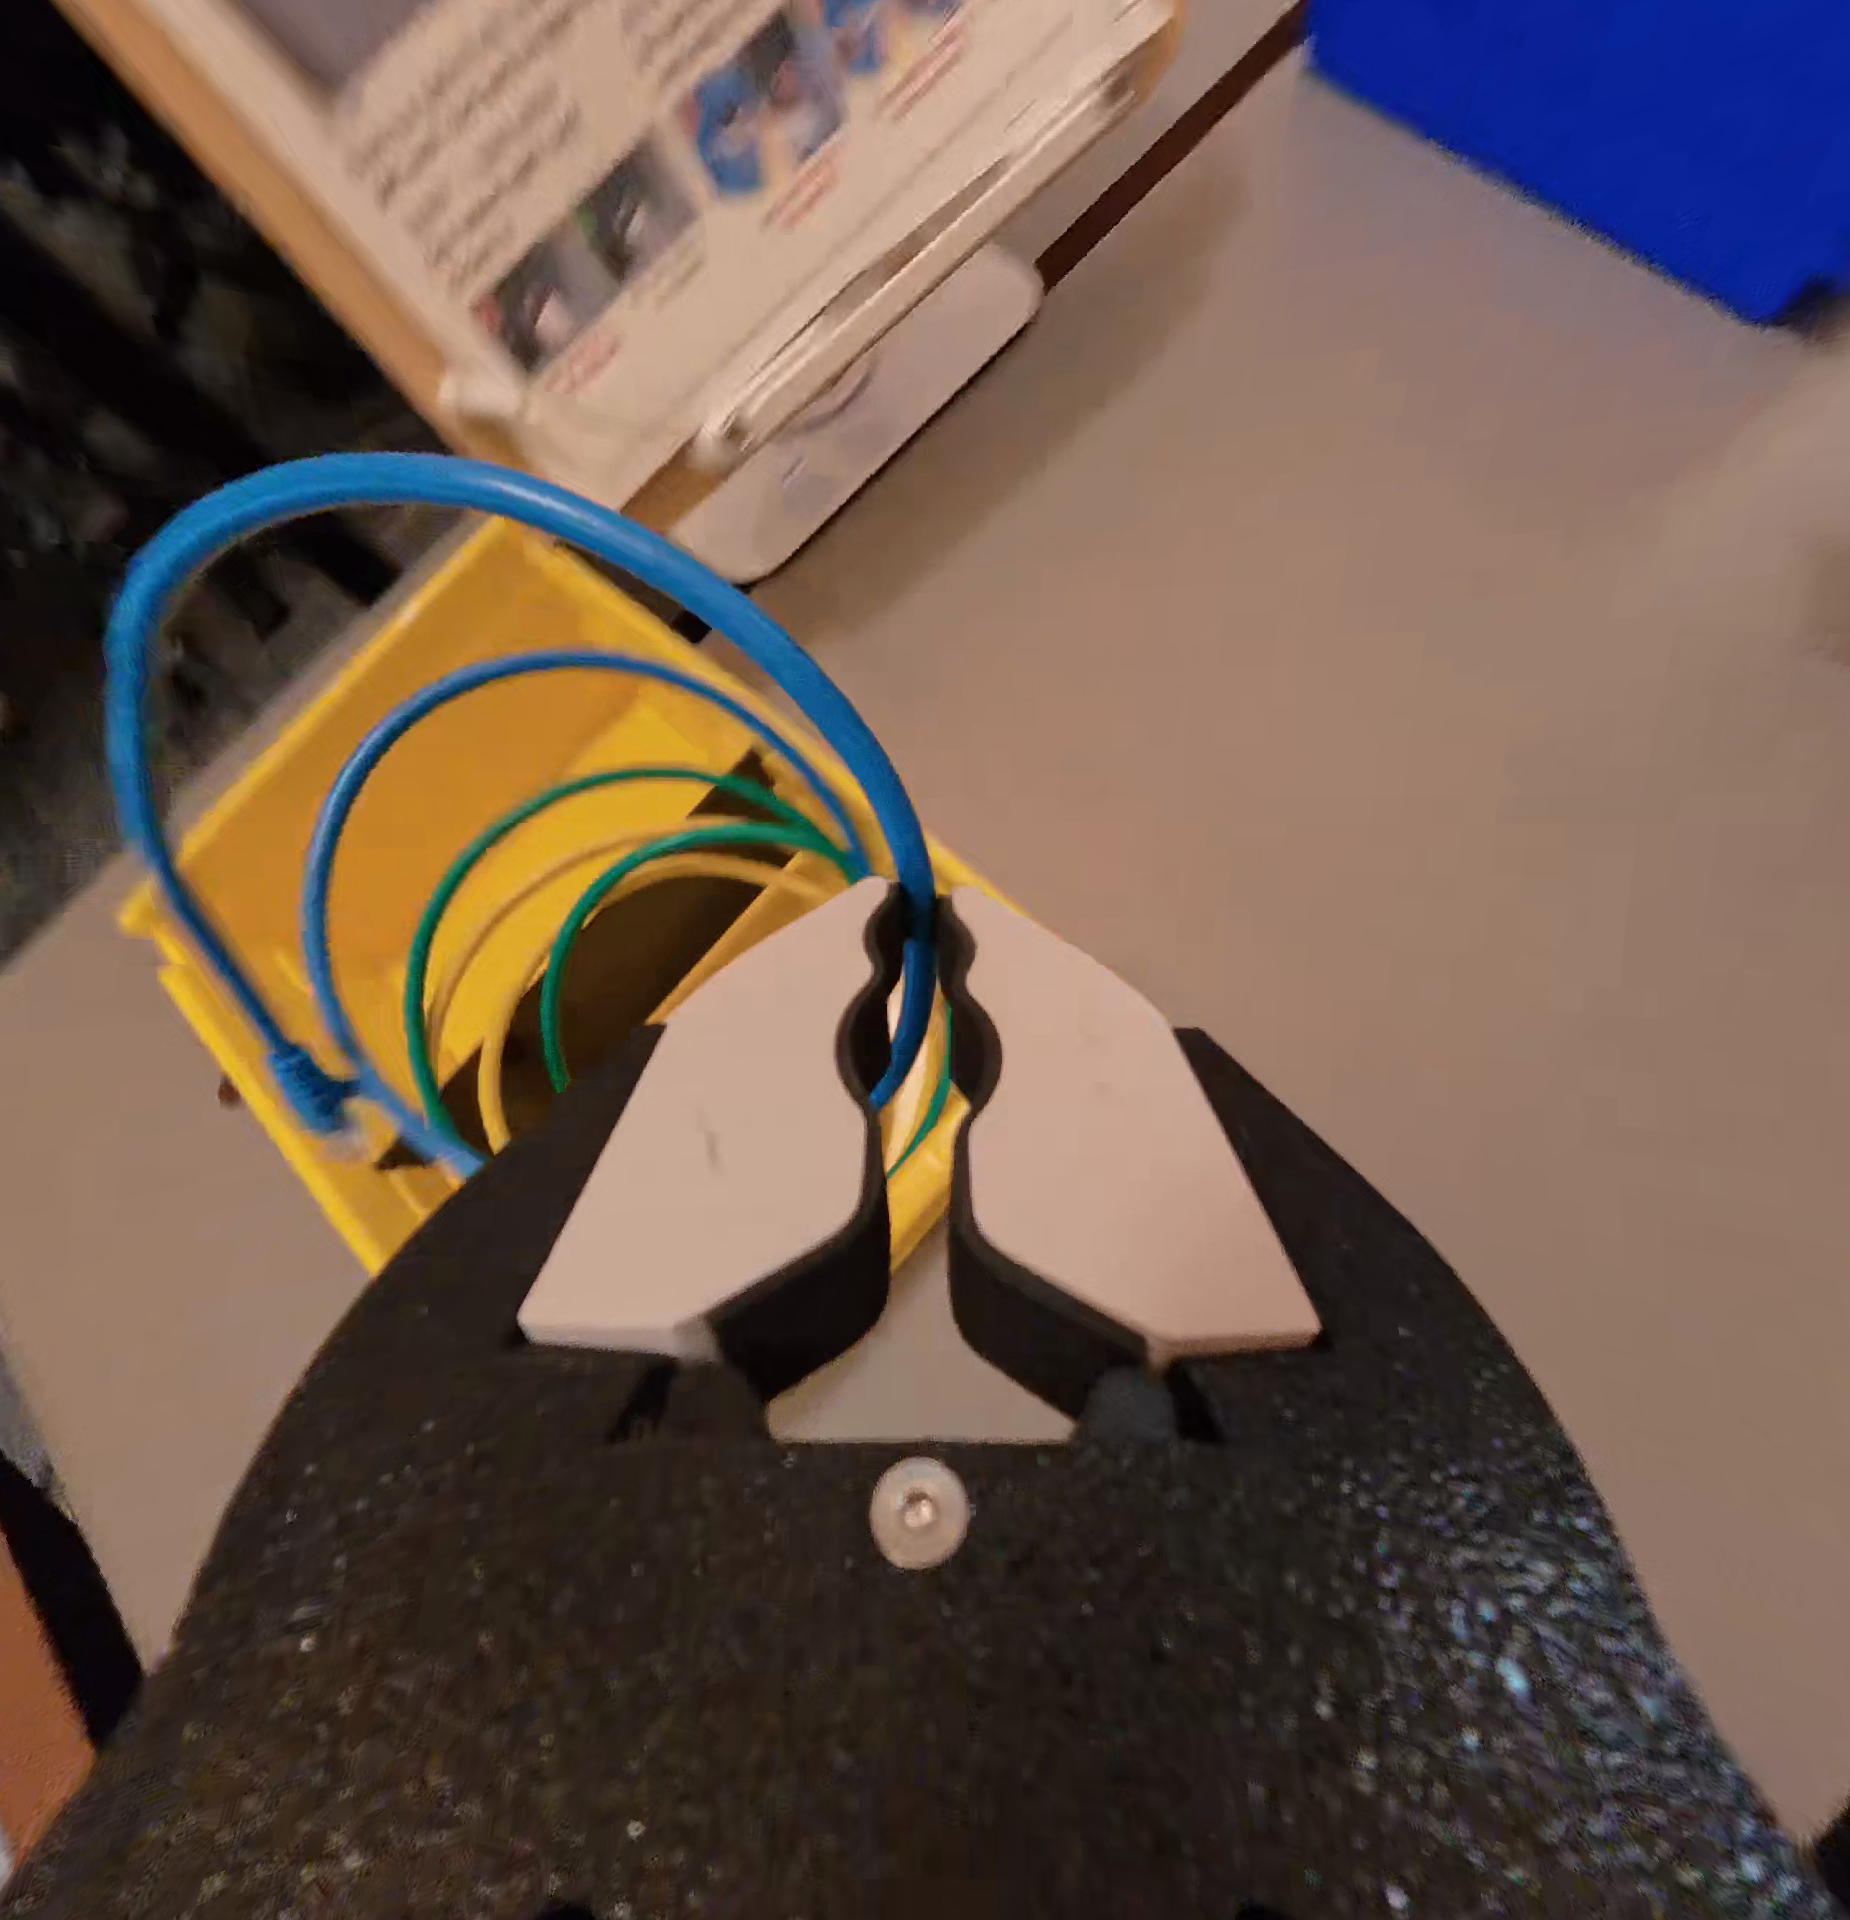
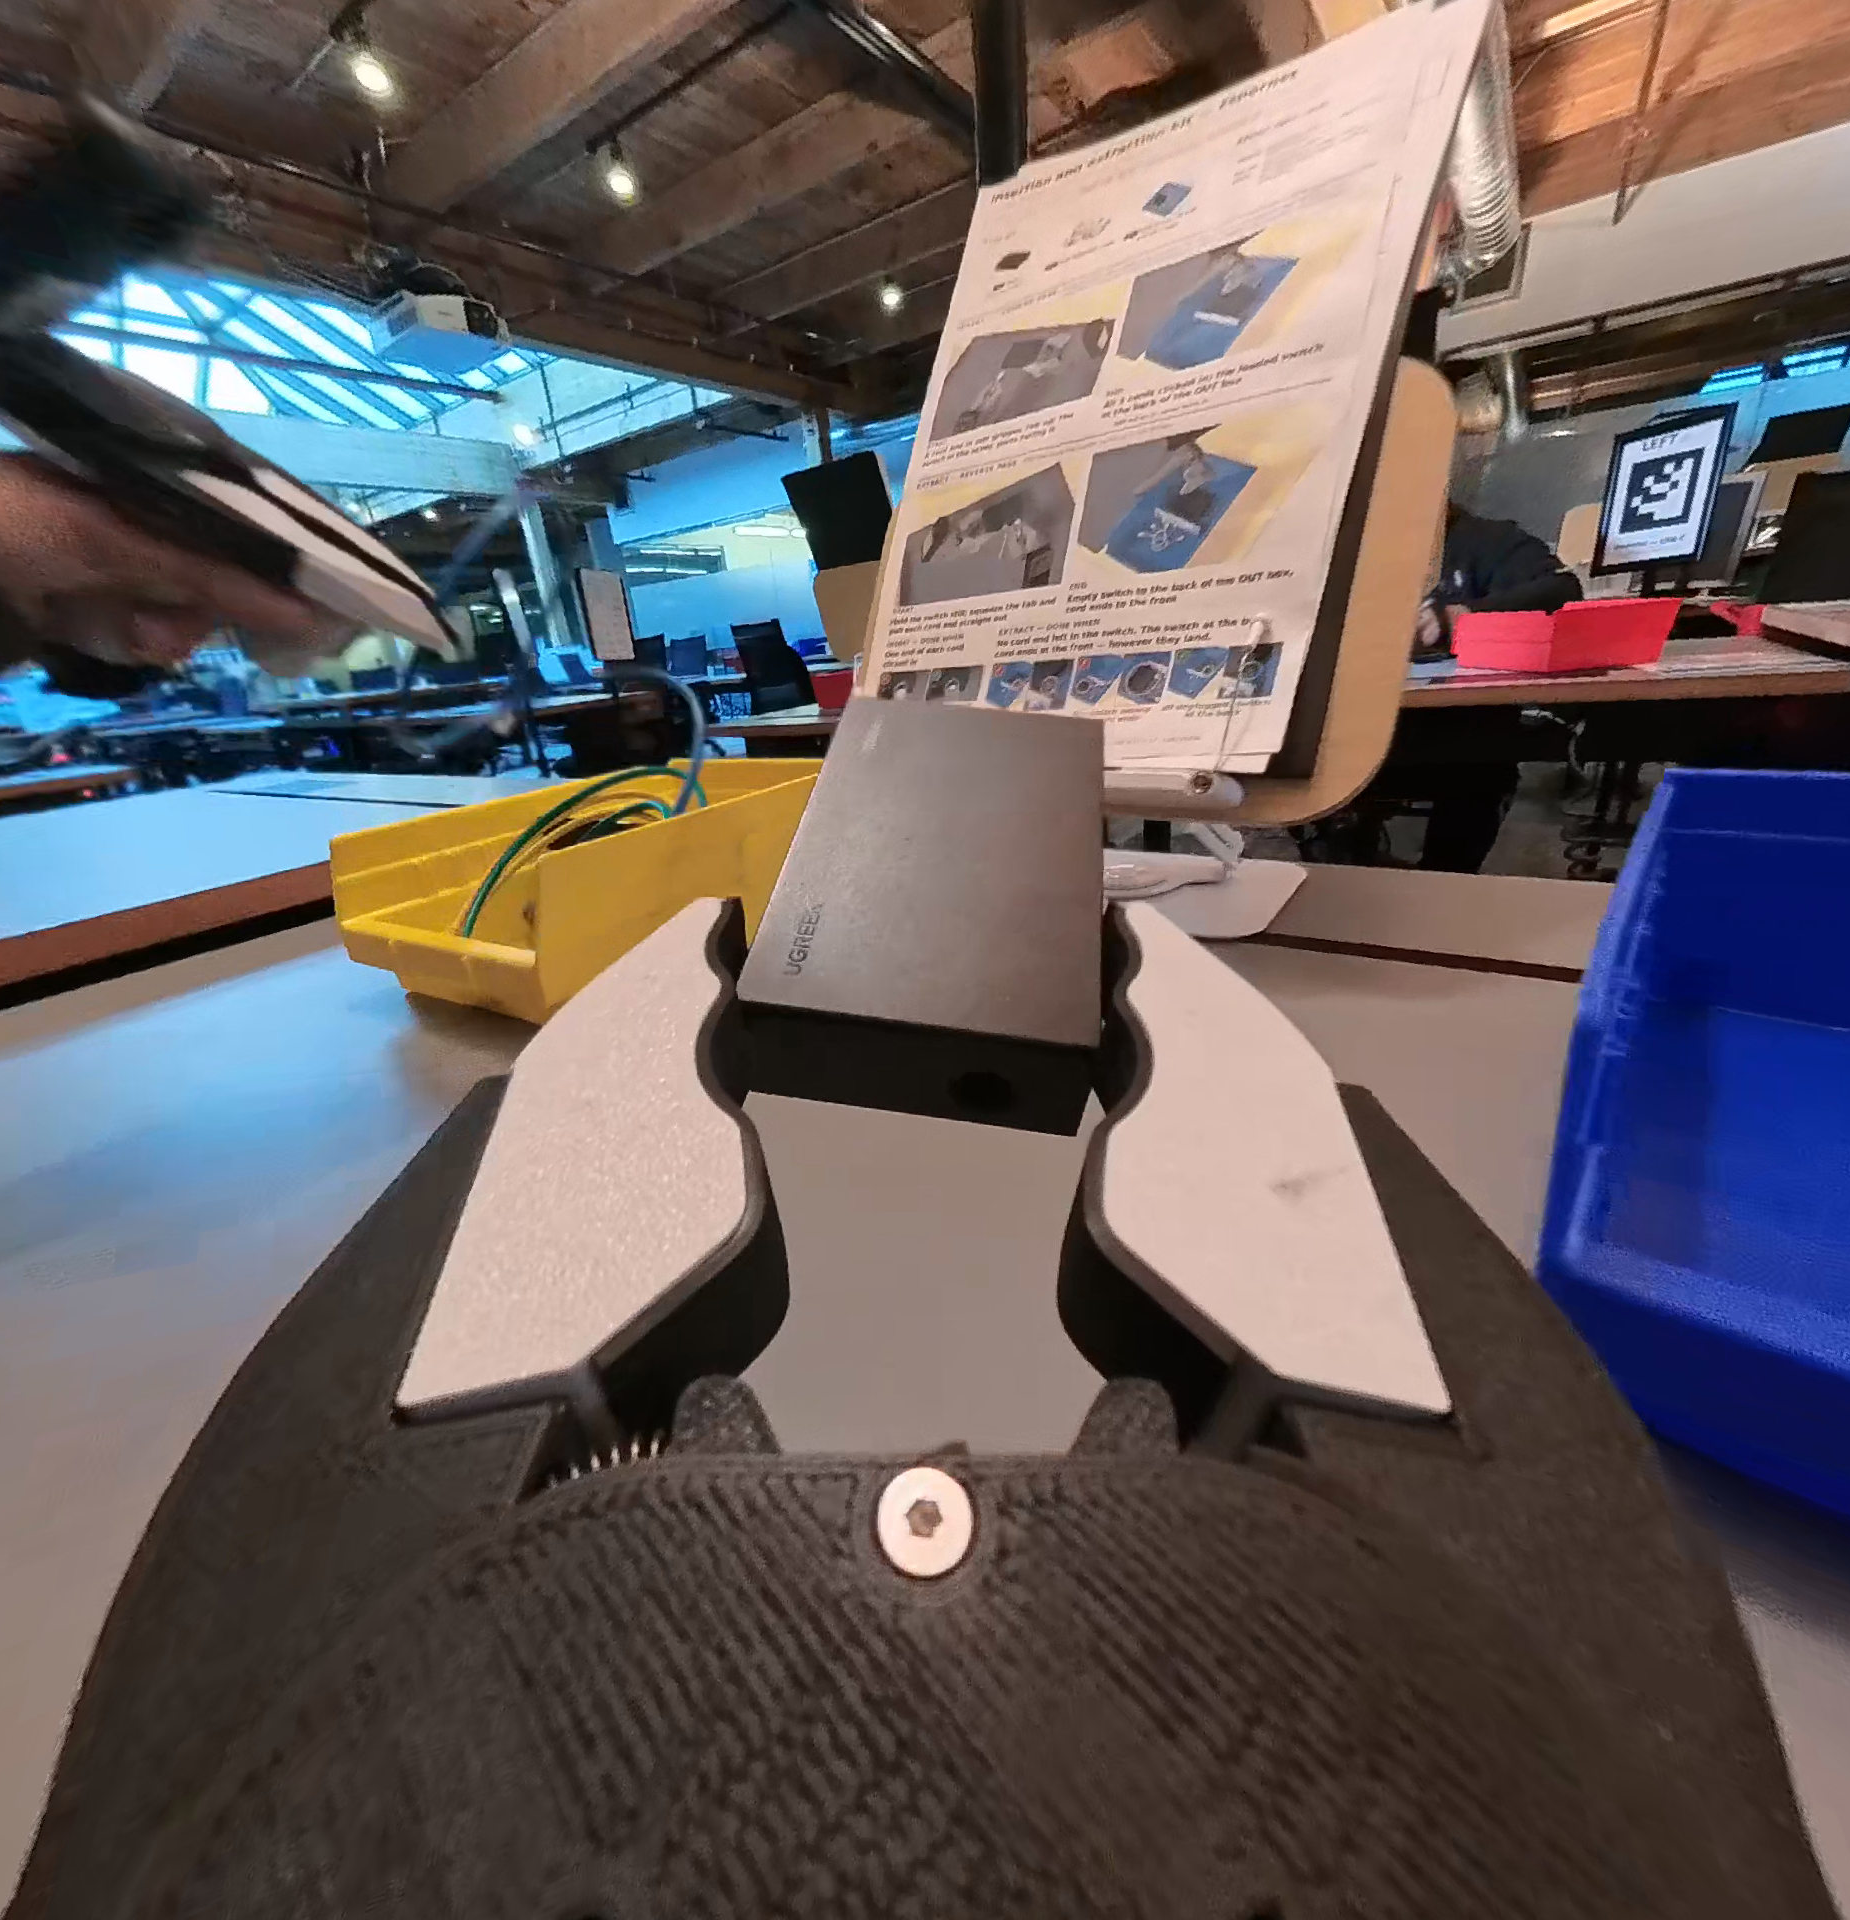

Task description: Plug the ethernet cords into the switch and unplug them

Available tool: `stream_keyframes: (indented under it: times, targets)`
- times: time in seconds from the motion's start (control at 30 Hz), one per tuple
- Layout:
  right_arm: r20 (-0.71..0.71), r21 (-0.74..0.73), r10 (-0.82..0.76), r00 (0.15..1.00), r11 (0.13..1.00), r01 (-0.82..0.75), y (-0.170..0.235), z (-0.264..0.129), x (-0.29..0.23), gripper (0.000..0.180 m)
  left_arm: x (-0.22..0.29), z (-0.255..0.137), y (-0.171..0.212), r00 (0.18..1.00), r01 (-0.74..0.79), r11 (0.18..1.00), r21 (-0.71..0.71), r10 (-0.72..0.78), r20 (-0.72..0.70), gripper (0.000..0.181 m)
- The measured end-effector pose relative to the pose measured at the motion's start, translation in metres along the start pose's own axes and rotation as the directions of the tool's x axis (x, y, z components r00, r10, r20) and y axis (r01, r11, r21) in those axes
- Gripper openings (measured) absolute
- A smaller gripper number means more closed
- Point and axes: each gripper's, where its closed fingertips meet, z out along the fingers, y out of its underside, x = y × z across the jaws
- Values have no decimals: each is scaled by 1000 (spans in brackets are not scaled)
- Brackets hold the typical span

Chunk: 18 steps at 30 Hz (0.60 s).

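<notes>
In the left wrist view, my left gripper (image 1: pixel 916 906) is shut on a thick blue ethernet cord (image 1: pixel 464 480) near its fingertips. The cord arcs up and to the left, and its free plug (image 1: pixel 316 1103) hangs over the yellow bin (image 1: pixel 277 831). A thinner blue cord (image 1: pixel 329 862), green cords (image 1: pixel 422 935) and a yellow cord lie looped in that bin. In the right wrist view, my right gripper (image 2: pixel 921 920) is shut on the black switch (image 2: pixel 931 852), held tilted just above the table. The left gripper (image 2: pixel 349 582) shows blurred at the upper left, above the yellow bin (image 2: pixel 588 904).
A blue bin (image 2: pixel 1731 1143) stands at the right on the grey table (image 2: pixel 173 1143); it also shows in the left wrist view (image 1: pixel 1627 135). An instruction sheet on a stand (image 2: pixel 1139 416) rises behind the switch. A red bin (image 2: pixel 1565 634) sits on a far table.
</notes>
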Motion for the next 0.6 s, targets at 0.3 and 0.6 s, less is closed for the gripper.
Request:
stream_keyframes:
  times: [0.3, 0.6]
  targets:
    - [-68, 58, 13, 998, 998, -9, -26, -18, 33, 66, 171, -56, -7, 772, -516, 838, 175, 544, -329, 5]
    - [-104, 85, 21, 994, 996, -12, -36, -28, 48, 66, 234, 11, 108, 589, -691, 715, 106, 641, -492, 6]
